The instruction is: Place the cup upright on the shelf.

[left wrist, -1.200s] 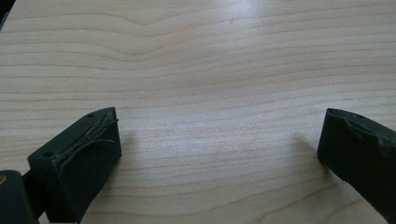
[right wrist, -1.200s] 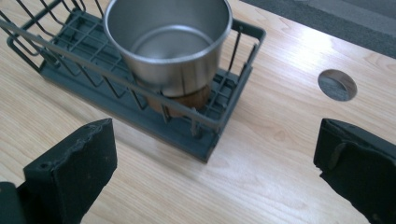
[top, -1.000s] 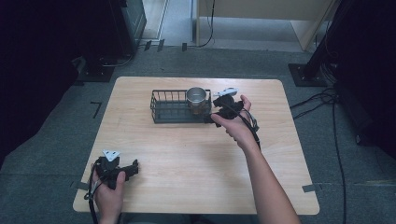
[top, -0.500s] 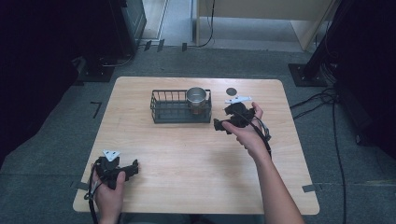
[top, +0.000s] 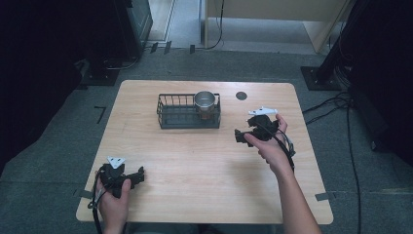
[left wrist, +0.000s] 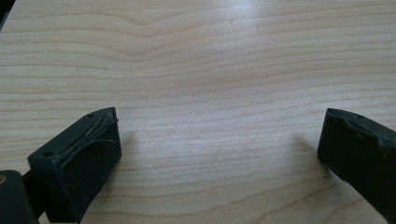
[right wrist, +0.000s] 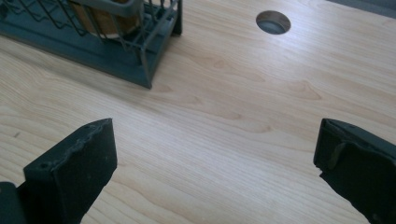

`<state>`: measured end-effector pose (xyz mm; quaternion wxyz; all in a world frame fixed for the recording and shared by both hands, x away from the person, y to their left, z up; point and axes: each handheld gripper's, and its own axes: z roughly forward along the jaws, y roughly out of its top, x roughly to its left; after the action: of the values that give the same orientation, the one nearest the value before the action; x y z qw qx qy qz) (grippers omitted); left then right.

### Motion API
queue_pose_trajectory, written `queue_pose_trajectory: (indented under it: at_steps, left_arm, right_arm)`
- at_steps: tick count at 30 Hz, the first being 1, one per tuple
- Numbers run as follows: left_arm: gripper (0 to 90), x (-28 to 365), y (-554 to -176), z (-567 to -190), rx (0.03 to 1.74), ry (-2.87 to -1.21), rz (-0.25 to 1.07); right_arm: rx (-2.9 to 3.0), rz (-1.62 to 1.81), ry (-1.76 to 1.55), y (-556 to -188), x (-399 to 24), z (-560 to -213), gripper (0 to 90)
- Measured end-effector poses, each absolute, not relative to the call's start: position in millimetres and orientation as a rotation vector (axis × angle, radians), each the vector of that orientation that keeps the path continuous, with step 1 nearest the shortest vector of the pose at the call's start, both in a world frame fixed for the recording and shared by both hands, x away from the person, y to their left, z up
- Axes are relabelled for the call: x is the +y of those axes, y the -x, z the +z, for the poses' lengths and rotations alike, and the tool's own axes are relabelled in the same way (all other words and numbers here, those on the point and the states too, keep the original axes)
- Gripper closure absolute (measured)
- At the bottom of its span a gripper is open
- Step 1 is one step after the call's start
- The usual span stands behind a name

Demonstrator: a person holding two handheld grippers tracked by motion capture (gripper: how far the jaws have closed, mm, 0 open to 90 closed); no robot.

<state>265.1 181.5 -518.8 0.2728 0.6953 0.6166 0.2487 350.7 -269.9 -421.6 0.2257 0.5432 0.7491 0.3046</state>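
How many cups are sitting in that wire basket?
1. A single metal cup stands upright at the right end of the wire basket. The rest of the basket looks empty in the high view, and nothing seems hidden behind its thin wires.

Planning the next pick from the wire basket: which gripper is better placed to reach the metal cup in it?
Right. The right gripper is open beside the basket holding the cup, likely a short reach. The left gripper rests at the table's near corner.
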Motion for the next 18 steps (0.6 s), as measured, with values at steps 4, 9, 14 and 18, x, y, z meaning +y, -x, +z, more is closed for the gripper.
queue_pose_trajectory:
  at_steps: [4,9,14,18]
  left_arm:
    - [0.0,181.5,-265.1,-518.8,1.659,-1.871,0.669]
    - [0.0,181.4,-265.1,-518.9,1.659,-1.870,0.670]
    - [0.0,181.4,-265.1,-518.9,1.659,-1.870,0.670]
    - [0.0,181.4,-265.1,-518.9,1.659,-1.870,0.670]
  right_arm:
    - [2.053,0.832,-1.519,-345.7,-279.6,-425.8,0.0]
    - [2.038,0.820,-1.540,-339.5,-291.6,-431.6,0.0]
    - [2.018,0.809,-1.568,-333.7,-304.7,-438.1,0.0]
    - [2.007,0.793,-1.586,-328.7,-315.7,-442.9,0.0]
